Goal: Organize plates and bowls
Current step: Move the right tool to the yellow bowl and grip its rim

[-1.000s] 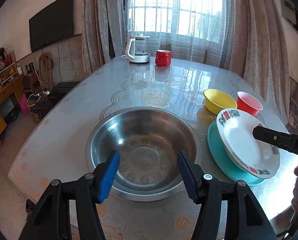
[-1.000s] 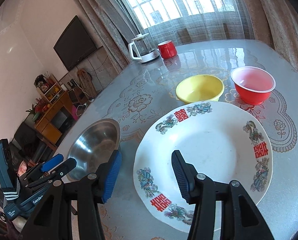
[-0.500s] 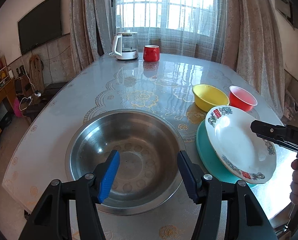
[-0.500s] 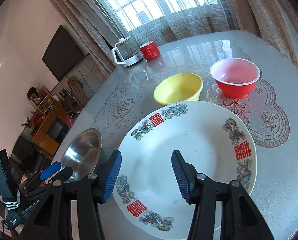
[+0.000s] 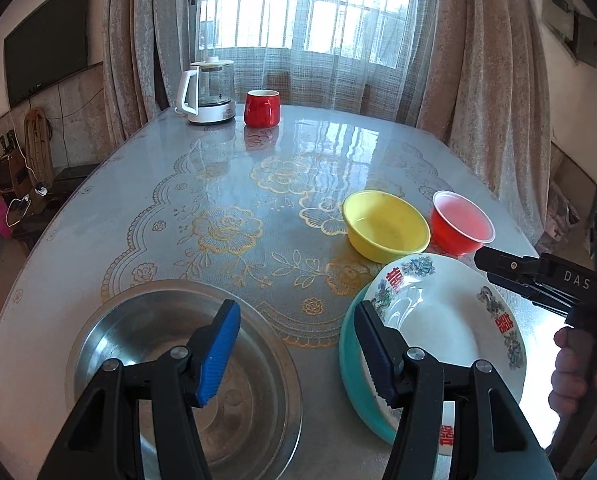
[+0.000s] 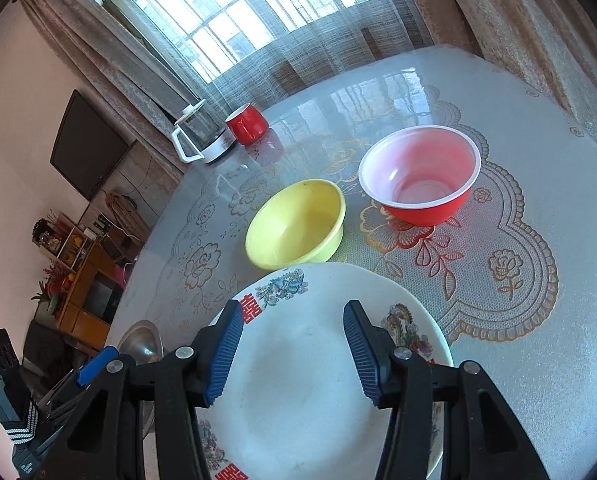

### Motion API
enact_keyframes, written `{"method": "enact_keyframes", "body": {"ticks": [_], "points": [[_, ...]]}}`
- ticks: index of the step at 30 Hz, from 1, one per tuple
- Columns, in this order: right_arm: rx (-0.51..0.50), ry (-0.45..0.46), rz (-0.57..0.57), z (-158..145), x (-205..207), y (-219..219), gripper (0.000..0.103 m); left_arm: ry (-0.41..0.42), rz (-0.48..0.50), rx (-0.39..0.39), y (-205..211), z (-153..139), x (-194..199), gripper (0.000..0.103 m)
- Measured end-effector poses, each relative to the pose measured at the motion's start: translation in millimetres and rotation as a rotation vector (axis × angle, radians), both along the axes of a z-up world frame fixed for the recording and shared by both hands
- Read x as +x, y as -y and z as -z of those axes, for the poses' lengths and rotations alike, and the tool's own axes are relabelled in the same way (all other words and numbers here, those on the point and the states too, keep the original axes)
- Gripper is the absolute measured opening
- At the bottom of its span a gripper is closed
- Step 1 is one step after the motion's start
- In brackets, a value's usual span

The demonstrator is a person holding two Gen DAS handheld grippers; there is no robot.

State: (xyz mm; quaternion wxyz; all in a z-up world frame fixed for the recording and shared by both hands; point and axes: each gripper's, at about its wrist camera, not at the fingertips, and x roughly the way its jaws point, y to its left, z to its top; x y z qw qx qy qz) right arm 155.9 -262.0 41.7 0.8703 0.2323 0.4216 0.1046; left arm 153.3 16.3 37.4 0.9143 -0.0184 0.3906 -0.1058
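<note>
Grippers, left [image 5: 294,350] and right [image 6: 294,350], gape empty above white plate [image 6: 310,380].

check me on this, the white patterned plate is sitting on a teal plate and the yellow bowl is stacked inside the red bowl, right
Not quite. The white patterned plate does sit on the teal plate, but the yellow bowl is not stacked inside the red bowl. The two stand side by side on the table, each empty. The right wrist view shows this most plainly, with tablecloth visible between them.

basin [image 5: 258,400]: shiny metal | plate [image 6: 318,392]: glossy glazed | table [image 5: 258,168]: glossy, lace-patterned | curtains [image 5: 498,80]: cloth
</note>
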Motion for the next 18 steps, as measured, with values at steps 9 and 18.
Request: {"method": "enact_keyframes", "body": {"ticks": [9, 18], "points": [[-0.013, -0.076, 0.008, 16, 58, 3, 0.053, -0.083, 0.023, -0.085, 29, 3, 62, 0.06], [-0.054, -0.166, 0.029, 35, 99, 4, 0.042, -0.195, 0.037, -0.142, 52, 20, 123, 0.053]]}}
